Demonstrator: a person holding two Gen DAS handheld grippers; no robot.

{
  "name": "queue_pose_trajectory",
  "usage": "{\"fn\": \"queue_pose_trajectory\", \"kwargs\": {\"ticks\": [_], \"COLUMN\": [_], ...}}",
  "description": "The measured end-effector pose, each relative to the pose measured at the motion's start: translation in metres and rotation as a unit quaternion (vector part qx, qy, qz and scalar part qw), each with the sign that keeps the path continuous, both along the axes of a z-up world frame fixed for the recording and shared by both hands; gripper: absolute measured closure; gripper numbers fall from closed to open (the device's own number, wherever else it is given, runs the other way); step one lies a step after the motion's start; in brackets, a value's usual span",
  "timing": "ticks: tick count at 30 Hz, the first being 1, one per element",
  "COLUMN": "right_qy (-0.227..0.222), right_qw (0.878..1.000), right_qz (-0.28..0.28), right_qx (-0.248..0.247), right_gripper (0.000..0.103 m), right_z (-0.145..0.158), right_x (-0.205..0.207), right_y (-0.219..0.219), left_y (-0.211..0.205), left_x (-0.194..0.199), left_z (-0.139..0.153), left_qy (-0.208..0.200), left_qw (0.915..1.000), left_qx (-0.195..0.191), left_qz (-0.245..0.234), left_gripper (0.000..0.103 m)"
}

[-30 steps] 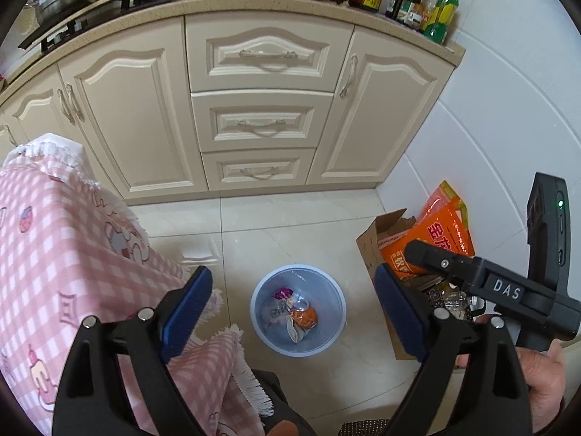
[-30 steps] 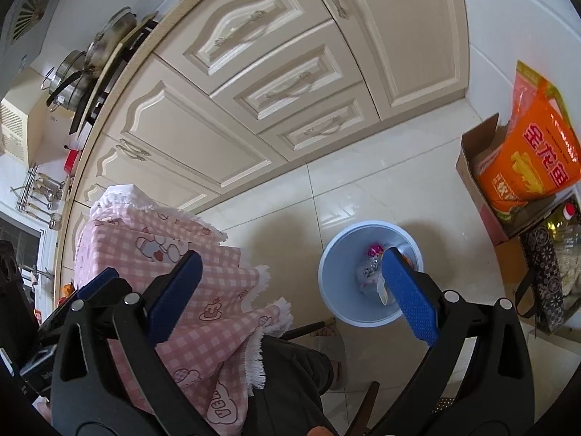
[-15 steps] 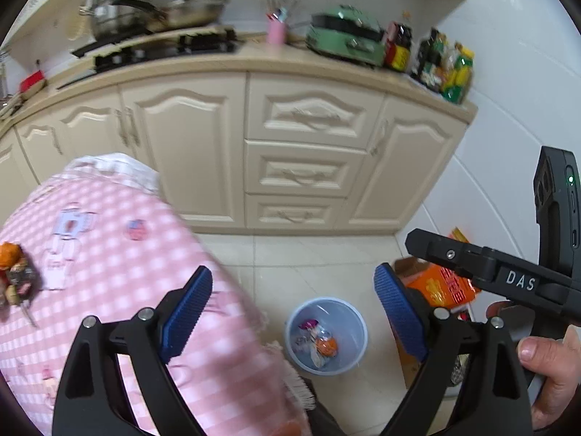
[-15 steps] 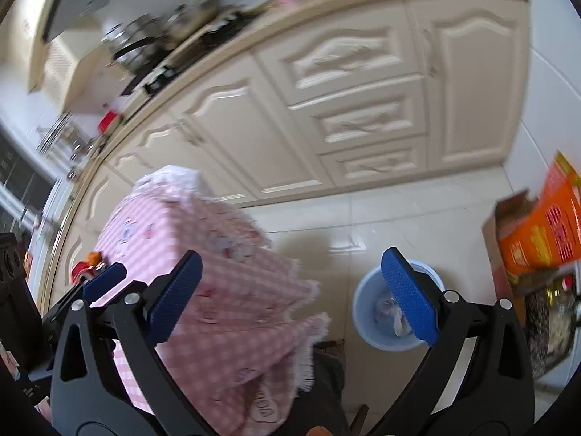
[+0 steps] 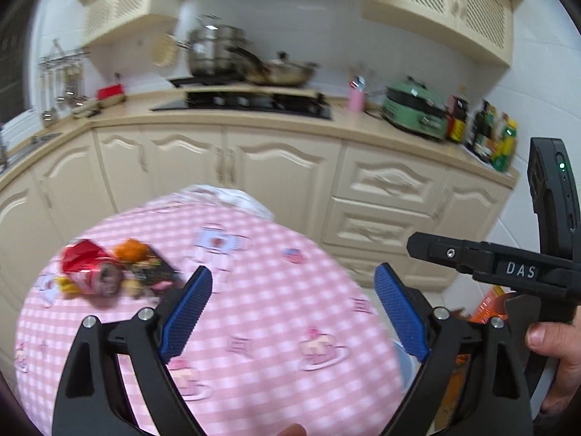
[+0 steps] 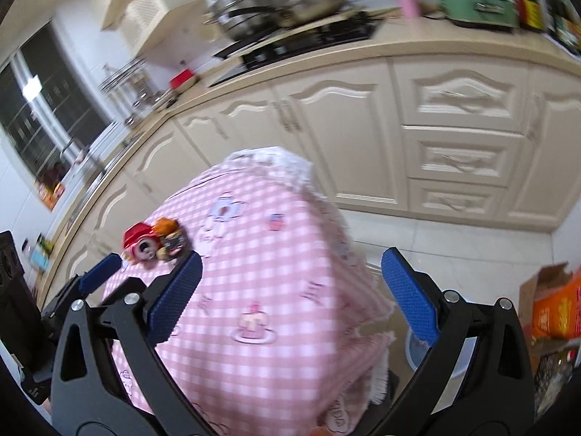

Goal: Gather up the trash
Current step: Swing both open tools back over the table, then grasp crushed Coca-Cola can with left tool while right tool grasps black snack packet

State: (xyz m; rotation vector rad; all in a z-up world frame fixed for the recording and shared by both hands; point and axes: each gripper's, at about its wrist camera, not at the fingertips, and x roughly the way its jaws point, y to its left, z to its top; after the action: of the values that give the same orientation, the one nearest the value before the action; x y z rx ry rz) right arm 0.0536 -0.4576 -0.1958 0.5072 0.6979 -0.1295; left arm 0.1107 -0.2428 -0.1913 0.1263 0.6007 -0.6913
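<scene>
A small pile of trash (image 5: 109, 272) lies on the pink checked tablecloth (image 5: 261, 290): a crushed red can, an orange piece and a dark wrapper. The same pile shows in the right wrist view (image 6: 152, 241), at the table's far left. My left gripper (image 5: 290, 312) is open and empty, held above the table to the right of the pile. My right gripper (image 6: 290, 294) is open and empty over the table's near right part. The blue trash bin (image 6: 417, 354) stands on the floor by the table's right corner, mostly hidden by my right finger.
Cream kitchen cabinets (image 5: 276, 174) and a counter with a stove and pots (image 5: 239, 69) run behind the table. A cardboard box with an orange bag (image 6: 555, 309) stands on the floor at right. The right gripper's body (image 5: 515, 272) shows at the left wrist view's right.
Both grippers have swung up and left, away from the bin on the floor towards the tabletop. The trash pile has come into view. Both stay open and empty.
</scene>
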Motion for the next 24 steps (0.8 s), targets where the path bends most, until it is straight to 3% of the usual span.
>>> {"fn": "queue_pose_trajectory", "kwargs": {"ticks": [8,15,24], "right_qy": [0.005,0.029,0.062], "right_qw": [0.997,0.99,0.985], "right_qz": [0.078,0.13,0.152], "right_qx": [-0.028,-0.043,-0.042], "right_gripper": [0.006,0.006,0.006], "right_z": [0.005,-0.01,-0.039], "right_x": [0.056,0.104,0.15], "right_y": [0.063,0.103,0.125], "left_y": [0.071,0.133,0.137], "left_x": [0.02,0.058,0.126], "left_z": [0.002,-0.013,-0.045], "left_qy": [-0.033,-0.023,-0.045], "left_qw": [0.9968,0.992,0.9914], "left_qx": [0.007,0.009,0.067], "left_qz": [0.073,0.123,0.102], "left_gripper": [0.012,0.011,0.011]}}
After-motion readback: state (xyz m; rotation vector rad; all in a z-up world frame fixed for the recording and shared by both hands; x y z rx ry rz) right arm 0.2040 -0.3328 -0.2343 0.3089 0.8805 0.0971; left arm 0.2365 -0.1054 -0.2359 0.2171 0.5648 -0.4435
